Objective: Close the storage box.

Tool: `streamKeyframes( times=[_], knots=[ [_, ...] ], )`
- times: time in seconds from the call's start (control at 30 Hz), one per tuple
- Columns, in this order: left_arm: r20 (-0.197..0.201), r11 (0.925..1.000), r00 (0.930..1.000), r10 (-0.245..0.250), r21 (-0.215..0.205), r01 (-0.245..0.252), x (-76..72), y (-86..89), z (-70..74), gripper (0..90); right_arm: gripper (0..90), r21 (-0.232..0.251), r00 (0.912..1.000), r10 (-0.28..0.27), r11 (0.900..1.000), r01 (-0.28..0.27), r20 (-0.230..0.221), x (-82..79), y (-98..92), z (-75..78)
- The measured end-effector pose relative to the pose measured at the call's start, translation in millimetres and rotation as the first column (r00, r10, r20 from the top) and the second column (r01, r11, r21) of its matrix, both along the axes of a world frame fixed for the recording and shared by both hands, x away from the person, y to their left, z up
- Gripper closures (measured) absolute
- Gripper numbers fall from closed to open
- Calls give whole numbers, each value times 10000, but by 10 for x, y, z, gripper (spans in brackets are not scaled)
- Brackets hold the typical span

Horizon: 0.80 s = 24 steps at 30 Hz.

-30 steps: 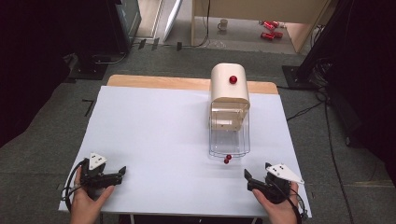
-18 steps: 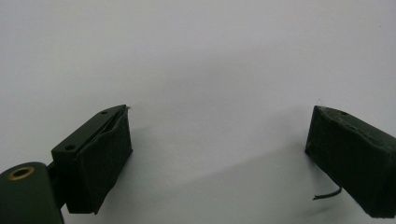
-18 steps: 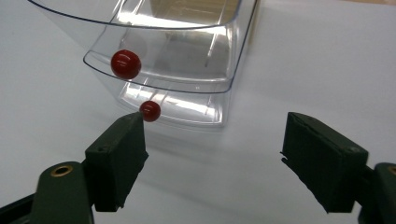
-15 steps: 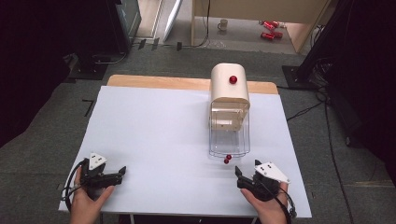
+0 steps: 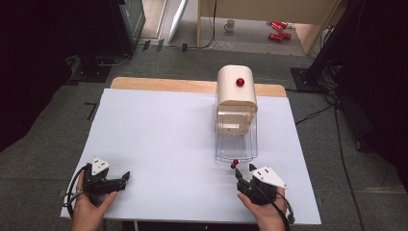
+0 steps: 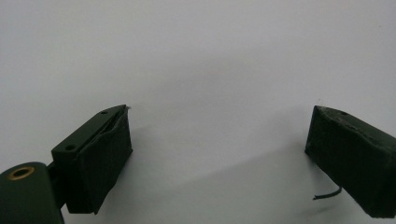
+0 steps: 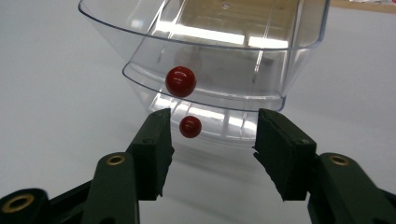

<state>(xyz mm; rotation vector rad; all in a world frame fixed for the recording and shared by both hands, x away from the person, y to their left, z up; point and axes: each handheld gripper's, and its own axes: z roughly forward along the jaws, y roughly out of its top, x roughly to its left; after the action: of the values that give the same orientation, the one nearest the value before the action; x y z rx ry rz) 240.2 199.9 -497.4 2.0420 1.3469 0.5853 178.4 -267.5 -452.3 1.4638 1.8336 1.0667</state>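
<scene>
A cream box with a rounded top stands at the back right of the white table, with a red ball on it. Two clear drawers are pulled out of its front, each with a red knob. My right gripper points at the drawer fronts. Its jaws have just been closing and stand partly apart; the lower knob sits just beyond the tips, near the left jaw, with no pad pressing on it. My left gripper rests open on the bare table at the front left.
The white sheet covers a wooden table whose far edge shows. Dark equipment stands and cables ring the floor, and red cans lie far behind. The table's front edge runs just under both hands.
My right gripper has moved left and forward to the drawer knobs, and its jaws have narrowed. The left gripper has stayed where it was.
</scene>
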Motion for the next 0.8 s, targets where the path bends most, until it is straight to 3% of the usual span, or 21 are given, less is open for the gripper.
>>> streamKeyframes(
  times=[0.27,0.5,0.8],
  knots=[
    [0,10000,10000,0,-2,0,0,0,0,68,560,240,9996,98,9997,-92,-251,70,106,-41],
    [-1,10000,10000,-1,-2,1,0,0,0,68,612,96,9998,-48,9999,50,-199,90,146,-56],
    [1,10000,10000,0,0,0,0,0,0,68,677,627,9997,-182,9978,192,-169,114,182,-35]
  ],
)
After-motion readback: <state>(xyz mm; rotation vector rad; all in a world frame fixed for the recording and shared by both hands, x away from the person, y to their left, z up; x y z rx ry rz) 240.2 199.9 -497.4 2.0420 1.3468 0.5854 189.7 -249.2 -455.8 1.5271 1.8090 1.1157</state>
